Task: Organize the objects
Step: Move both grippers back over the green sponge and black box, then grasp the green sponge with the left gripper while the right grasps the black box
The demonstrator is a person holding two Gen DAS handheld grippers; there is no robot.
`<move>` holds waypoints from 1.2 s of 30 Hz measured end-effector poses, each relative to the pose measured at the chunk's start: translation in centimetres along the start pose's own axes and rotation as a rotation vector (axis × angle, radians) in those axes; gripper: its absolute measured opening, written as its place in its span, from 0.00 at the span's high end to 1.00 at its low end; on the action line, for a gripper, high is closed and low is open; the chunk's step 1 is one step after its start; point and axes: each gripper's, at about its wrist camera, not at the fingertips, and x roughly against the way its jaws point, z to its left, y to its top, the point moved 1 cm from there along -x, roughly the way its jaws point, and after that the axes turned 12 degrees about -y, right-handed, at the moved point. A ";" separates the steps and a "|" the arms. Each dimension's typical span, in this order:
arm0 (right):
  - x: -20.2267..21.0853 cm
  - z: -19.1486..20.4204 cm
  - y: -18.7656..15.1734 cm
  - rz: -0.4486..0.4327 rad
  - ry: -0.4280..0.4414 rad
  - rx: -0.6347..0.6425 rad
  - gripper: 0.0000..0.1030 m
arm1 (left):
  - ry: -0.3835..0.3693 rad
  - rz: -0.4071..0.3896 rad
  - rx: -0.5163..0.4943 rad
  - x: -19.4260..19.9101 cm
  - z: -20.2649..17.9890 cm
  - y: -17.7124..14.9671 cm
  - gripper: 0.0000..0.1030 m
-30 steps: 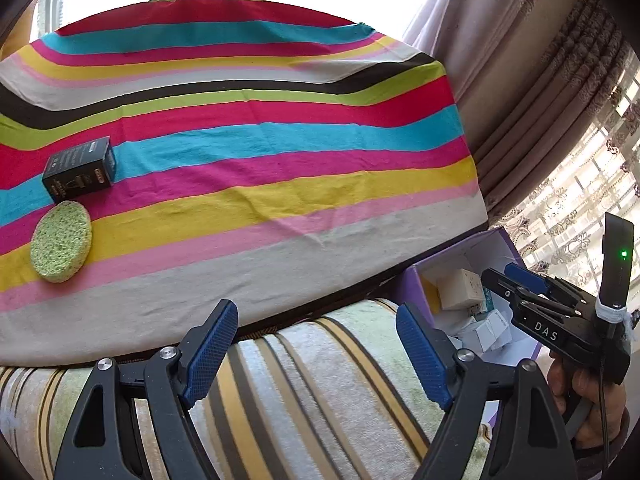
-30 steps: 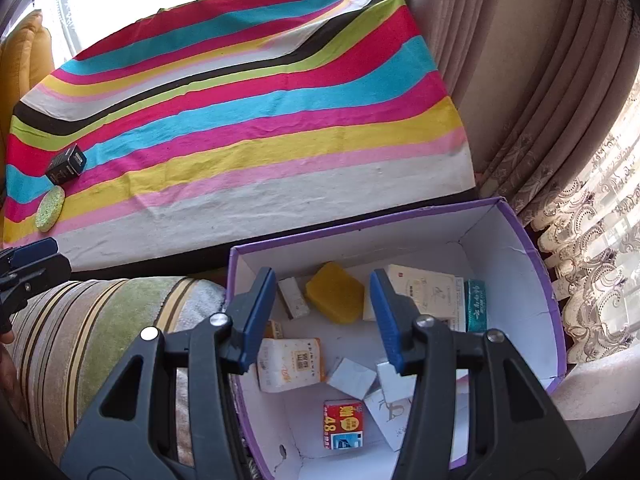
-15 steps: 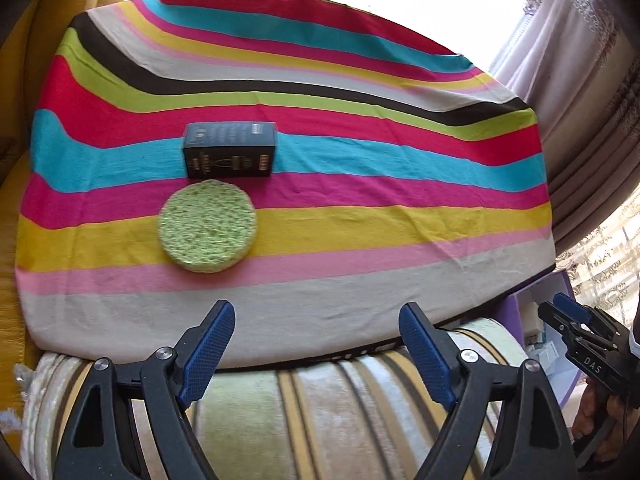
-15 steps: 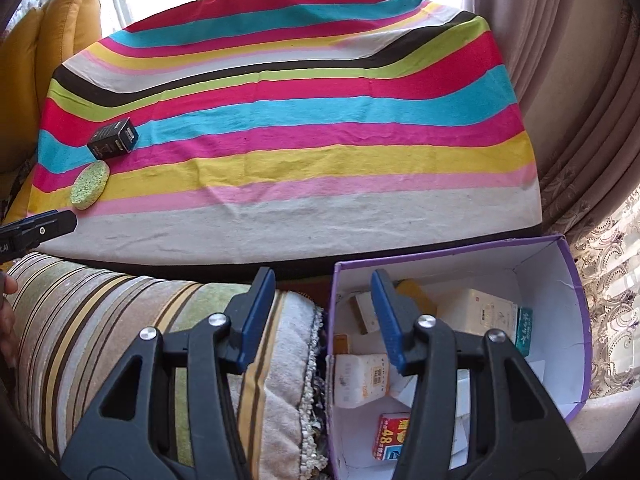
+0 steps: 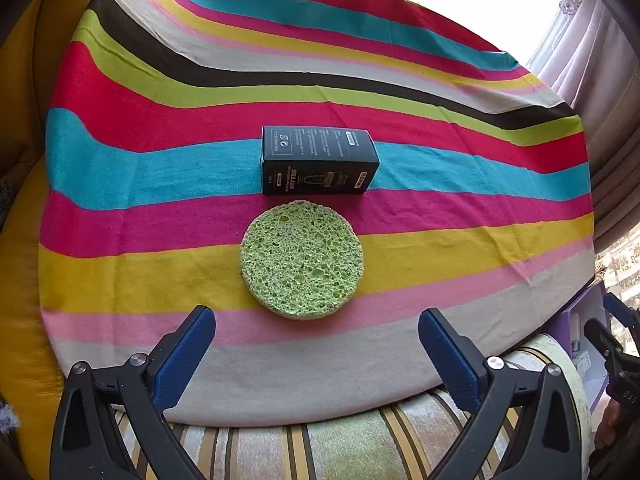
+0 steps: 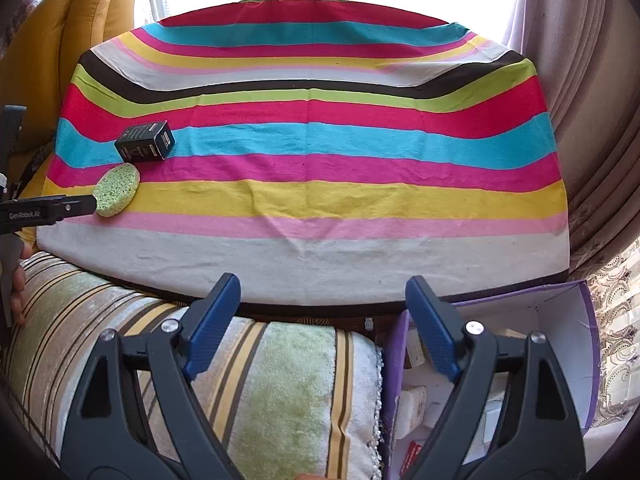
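At the far left of the right wrist view we see the left gripper from the side, its tip just beside the near edge of the round green sponge; from this side view alone the gap cannot be judged. The left wrist view settles it: the left gripper's blue-padded fingers stand wide apart and hold nothing, and the sponge lies ahead of them, centred between the two pads on the yellow and pink bands of the striped cloth. Just behind the sponge, almost touching it, we find the dark rectangular box lying flat across the blue band, its long side facing the camera. Moving right, the cloth carries nothing else that we can see. Below its near edge runs a striped cushion. Over this cushion we see the right gripper, jaws spread and empty. At the far right sits the purple-edged cardboard box, open at the top, holding several small white packets whose details are largely hidden by the right finger. Curtains hang behind it.
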 end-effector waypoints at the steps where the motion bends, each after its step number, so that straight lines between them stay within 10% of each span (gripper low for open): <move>1: 0.0 0.1 0.2 -0.005 -0.002 -0.002 0.12 | 0.003 0.007 -0.006 -0.4 0.1 0.2 0.00; 20: -2.2 4.2 4.1 -0.023 0.058 0.035 0.09 | 0.077 0.061 -0.054 -3.7 1.3 1.7 0.14; 36: -3.5 11.3 8.2 -0.030 0.153 0.078 0.09 | 0.018 -0.043 0.022 -1.1 3.8 1.6 0.21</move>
